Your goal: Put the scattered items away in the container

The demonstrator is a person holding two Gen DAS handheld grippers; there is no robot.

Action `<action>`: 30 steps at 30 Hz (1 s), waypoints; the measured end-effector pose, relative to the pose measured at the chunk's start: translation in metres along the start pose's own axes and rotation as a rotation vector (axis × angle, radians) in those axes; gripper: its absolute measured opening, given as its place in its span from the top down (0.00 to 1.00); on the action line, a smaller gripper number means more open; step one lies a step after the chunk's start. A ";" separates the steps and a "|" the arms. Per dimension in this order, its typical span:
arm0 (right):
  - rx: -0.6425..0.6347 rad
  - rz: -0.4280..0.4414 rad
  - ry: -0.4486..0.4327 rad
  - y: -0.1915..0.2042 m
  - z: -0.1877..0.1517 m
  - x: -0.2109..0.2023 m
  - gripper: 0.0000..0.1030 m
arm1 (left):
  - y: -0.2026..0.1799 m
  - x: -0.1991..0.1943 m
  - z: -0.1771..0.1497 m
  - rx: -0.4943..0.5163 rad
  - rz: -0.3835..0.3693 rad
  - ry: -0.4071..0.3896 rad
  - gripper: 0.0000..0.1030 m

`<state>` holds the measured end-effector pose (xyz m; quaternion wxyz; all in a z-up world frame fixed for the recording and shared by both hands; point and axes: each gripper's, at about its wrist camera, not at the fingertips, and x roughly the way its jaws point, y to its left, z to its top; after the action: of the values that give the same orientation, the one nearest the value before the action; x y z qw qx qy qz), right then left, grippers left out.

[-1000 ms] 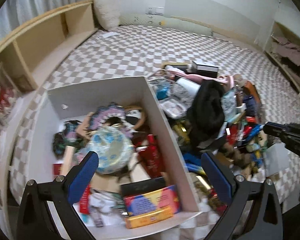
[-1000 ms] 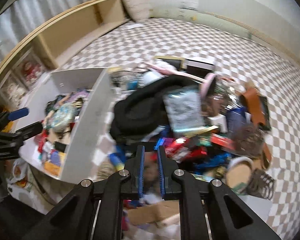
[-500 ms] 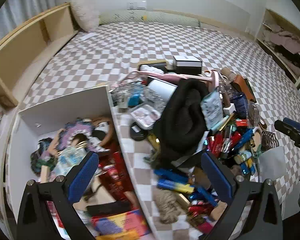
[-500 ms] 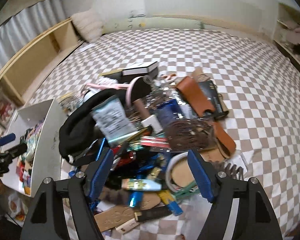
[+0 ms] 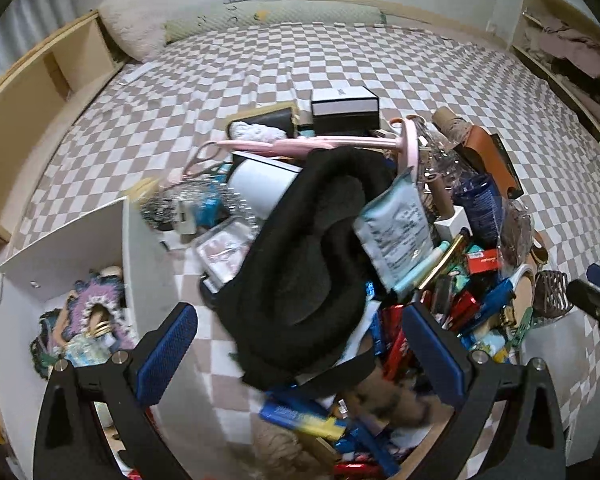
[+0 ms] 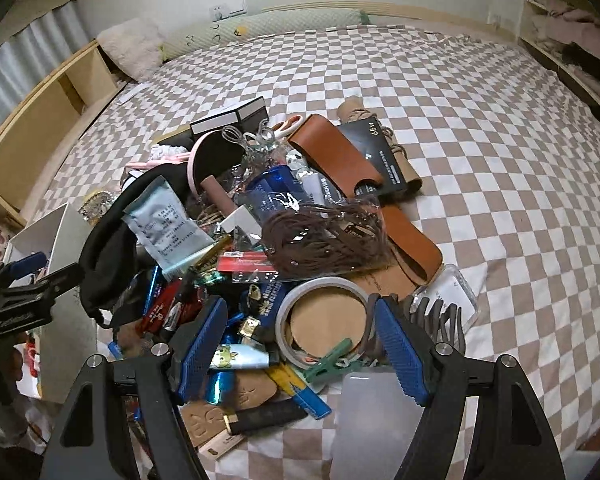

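A heap of scattered items lies on the checkered bed. A black knit garment (image 5: 312, 264) tops its left part, also in the right wrist view (image 6: 108, 256). My left gripper (image 5: 300, 356) is open and empty, low over the garment's near edge. My right gripper (image 6: 300, 344) is open and empty, straddling a tape roll (image 6: 324, 320) beside a green clothespin (image 6: 332, 360). The white container (image 5: 64, 256) stands left of the heap with several items inside; its corner shows in the right wrist view (image 6: 56, 236).
A brown leather case (image 6: 340, 156), a black 65W box (image 6: 380, 156), a bagged brown cord (image 6: 324, 236), a blue jar (image 6: 276, 200) and a pale sachet (image 5: 396, 228) lie in the heap. A wooden shelf (image 5: 40, 92) runs along the left. Pillows (image 6: 132, 48) lie at the bedhead.
My left gripper has swung right, from over the container to over the black garment. My right gripper has opened and moved right, to over the tape roll.
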<state>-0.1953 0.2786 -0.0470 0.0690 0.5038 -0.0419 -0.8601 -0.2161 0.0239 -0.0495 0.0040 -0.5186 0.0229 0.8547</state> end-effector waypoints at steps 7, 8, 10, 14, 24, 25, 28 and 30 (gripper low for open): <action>0.075 0.062 0.041 -0.006 -0.002 0.006 0.26 | -0.015 0.021 0.013 -0.016 -0.003 0.032 0.00; 0.089 0.076 0.056 -0.005 -0.003 0.009 0.26 | -0.016 0.021 0.013 -0.020 -0.010 0.035 0.00; 0.114 0.104 0.092 -0.003 -0.005 0.014 0.26 | -0.019 0.023 0.015 -0.027 -0.022 0.041 0.00; 0.158 0.137 0.096 0.004 -0.005 0.014 0.26 | -0.024 0.026 0.018 -0.042 -0.047 0.054 0.00; 0.172 0.169 0.185 0.023 -0.002 0.041 0.50 | -0.015 0.017 0.012 -0.031 -0.037 0.040 0.00; 0.164 0.151 0.196 0.024 -0.002 0.045 0.50 | -0.011 0.015 0.010 -0.034 -0.037 0.039 0.00; 0.122 0.093 0.218 0.026 -0.003 0.053 0.50 | -0.002 0.013 0.006 -0.043 -0.043 0.040 0.00; 0.104 0.078 0.234 0.027 -0.002 0.059 0.51 | 0.001 0.013 0.004 -0.047 -0.050 0.048 0.00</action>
<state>-0.2201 0.2427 -0.0952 0.0808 0.6017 -0.0977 -0.7886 -0.2254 0.0227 -0.0588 0.0128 -0.5392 -0.0102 0.8420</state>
